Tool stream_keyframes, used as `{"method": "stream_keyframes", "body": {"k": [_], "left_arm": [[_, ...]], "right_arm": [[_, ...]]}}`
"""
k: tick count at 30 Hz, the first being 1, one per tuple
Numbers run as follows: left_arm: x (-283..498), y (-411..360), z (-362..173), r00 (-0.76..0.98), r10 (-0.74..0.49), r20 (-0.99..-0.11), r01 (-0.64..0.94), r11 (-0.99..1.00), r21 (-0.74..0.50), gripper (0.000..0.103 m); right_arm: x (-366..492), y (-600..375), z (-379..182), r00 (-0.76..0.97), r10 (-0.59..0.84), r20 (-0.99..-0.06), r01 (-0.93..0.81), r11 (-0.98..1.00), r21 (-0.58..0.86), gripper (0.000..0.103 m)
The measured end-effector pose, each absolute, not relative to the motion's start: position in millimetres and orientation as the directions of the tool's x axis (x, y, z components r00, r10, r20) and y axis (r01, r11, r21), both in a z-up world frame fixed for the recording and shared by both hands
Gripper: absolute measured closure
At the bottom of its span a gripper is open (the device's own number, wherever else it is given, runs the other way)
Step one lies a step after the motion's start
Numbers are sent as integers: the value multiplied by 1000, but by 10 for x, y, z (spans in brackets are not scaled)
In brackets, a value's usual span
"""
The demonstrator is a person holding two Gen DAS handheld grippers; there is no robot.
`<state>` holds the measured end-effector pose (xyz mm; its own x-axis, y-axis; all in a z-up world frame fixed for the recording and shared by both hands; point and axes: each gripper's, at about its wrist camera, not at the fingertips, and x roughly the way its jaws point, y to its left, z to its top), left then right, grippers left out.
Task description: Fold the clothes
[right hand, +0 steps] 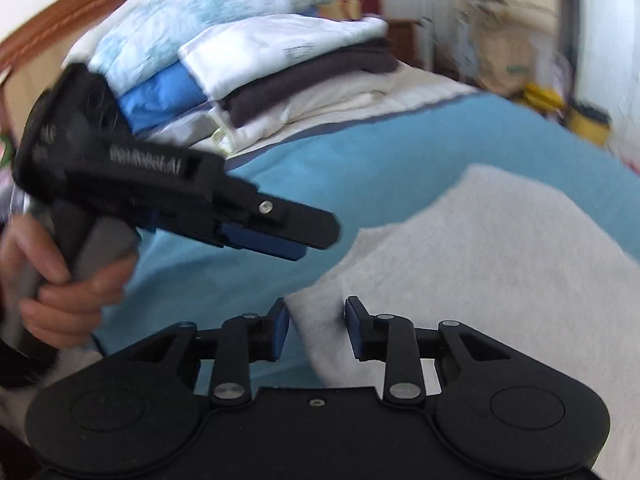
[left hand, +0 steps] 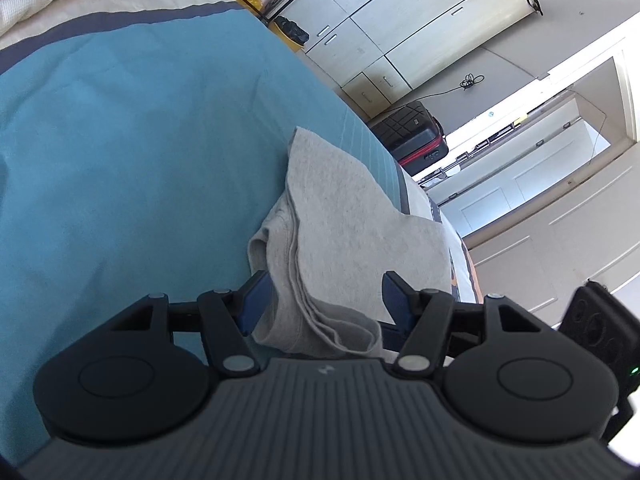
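One grey garment [left hand: 344,232] lies folded on my blue bedspread [left hand: 120,152], near the bed's edge, its layered hems stacked along the side that faces my left claw [left hand: 320,300]. That claw stands partly apart, and the near end of the garment bunches up between its two blue pads [left hand: 256,304]; I cannot tell whether the pads press the cloth or merely flank it. In the right wrist view the same garment [right hand: 480,272] spreads flat under and ahead of my right claw [right hand: 318,328]. Its two fingers are a modest way apart, with the garment's corner lying between them and no pad pinching it. My left hand [right hand: 60,280] grips the other tool's handle off to the side. Beyond, at the head of the bed, one stack of folded clothes [right hand: 260,68] shows white, dark, blue and pale layers. Past the bed's edge stand a black suitcase [left hand: 416,132] and pale cabinets [left hand: 420,20].
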<state>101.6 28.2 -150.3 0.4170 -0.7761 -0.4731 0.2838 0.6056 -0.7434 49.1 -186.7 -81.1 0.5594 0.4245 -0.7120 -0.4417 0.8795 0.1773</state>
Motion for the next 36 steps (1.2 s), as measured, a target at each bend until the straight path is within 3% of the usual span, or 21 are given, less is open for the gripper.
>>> {"method": "stream_keyframes", "body": {"k": [5,11,14,15,16,20,21,23,28,32,36], "left_arm": [[987,196,-1460,345,-781,-520,321,619,-717,46],[845,-90,-1391,316,-765,-561,405,643,-649,50],[833,-231,-1525,329,-688,-646,416,720,-555,50],[817,-249,-1554,342,-672,-657,418,735,-534,66],[799,-264,-1581,355,-656,-666,419,749,-513,90],[663,-275,-1283,451,-612,-650,460,783,-419,93],[634,-278,-1176,473,-590,-655,459,799,-389,99],[623,-255,-1110,475,-592,-651,425,802,-420,99],[676,-446,-1564,445,-378,-812,360,906,-224,98],[727,-244,-1454,488,-376,-788,311,918,-245,96],[912,74,-1333,531,-505,-680,293,863,-412,65]], "right_arm": [[159,-2382,-391,700,273,-660,-232,961,152,40],[111,-3498,-188,696,65,-715,138,965,222,22],[122,-4095,-300,677,58,-734,238,926,293,22],[141,-4289,-418,664,55,-746,290,900,325,22],[163,-4476,-536,651,56,-757,340,871,356,22],[125,-4841,-892,635,161,-755,432,737,520,22],[100,-4872,-949,634,175,-754,447,713,541,22],[83,-4842,-1022,627,185,-756,463,692,554,22],[263,-4625,-1087,589,192,-785,429,749,505,22],[432,-4520,-1031,595,137,-792,380,820,428,22],[663,-4583,-975,630,103,-769,346,850,397,22]]}}
